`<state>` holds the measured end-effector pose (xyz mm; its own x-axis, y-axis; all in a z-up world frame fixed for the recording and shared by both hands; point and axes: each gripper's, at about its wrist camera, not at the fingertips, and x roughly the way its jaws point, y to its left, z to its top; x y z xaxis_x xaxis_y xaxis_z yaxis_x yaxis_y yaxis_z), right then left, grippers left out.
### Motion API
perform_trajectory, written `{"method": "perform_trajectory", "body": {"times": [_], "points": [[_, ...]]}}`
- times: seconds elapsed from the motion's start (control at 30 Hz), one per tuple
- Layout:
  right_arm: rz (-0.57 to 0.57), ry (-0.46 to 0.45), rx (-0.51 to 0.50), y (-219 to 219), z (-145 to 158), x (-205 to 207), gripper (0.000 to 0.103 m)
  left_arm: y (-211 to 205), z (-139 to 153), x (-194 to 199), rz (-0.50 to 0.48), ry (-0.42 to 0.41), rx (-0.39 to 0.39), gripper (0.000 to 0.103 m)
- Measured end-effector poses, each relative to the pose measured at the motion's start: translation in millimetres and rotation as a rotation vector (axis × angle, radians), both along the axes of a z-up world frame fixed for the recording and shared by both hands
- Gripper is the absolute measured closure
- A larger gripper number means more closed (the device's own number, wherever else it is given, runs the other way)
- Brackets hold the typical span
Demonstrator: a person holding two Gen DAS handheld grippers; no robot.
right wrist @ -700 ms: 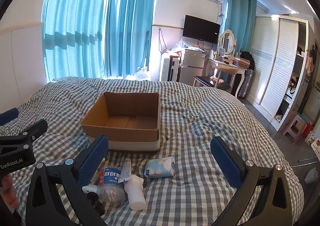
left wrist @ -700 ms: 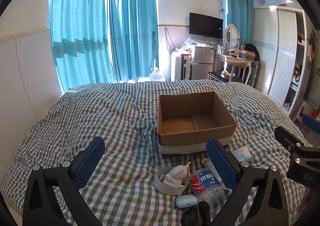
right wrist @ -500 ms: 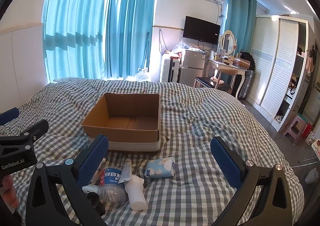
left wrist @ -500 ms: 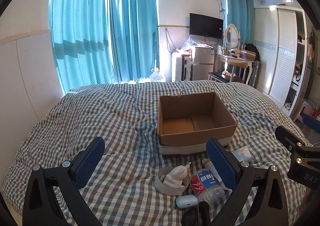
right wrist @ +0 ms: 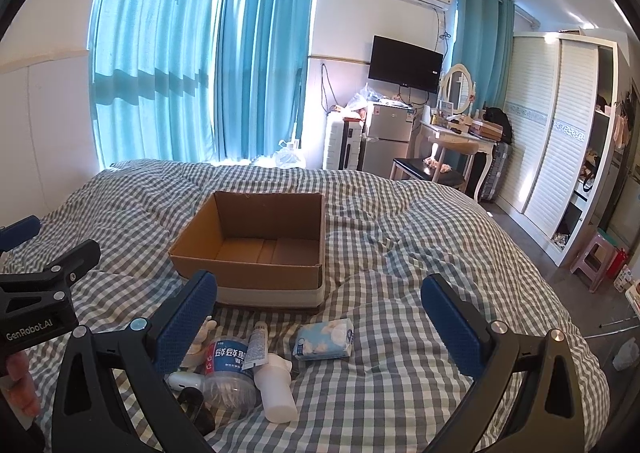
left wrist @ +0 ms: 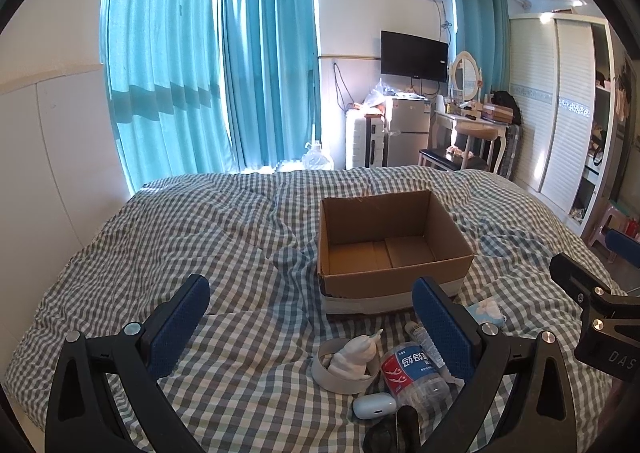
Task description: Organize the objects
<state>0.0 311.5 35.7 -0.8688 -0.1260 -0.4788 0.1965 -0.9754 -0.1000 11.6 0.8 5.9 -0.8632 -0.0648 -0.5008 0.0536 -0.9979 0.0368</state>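
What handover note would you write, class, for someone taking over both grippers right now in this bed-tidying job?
Left gripper: open, empty, above the checked bedspread.
Right gripper: open, empty, near the tissue pack.
Cardboard box: mid-bed, open top, looks empty.
In front of it, loose on the bed: water bottle, small tube, white pump bottle, white earbud case, white ring holding a white figure, and a dark item I cannot identify.
Done: nothing boxed yet.
Left: probably put every loose item into the box.
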Motion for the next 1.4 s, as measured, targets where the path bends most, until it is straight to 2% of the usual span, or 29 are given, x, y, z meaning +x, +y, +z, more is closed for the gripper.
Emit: {"method": "perform_trajectory", "body": {"times": [1.4], "points": [[0.020,-0.001,0.005,-4.6,4.1,4.3,0.001,-4.2,0.5,1.7,0.026,-0.007,0.011,0.000]]}}
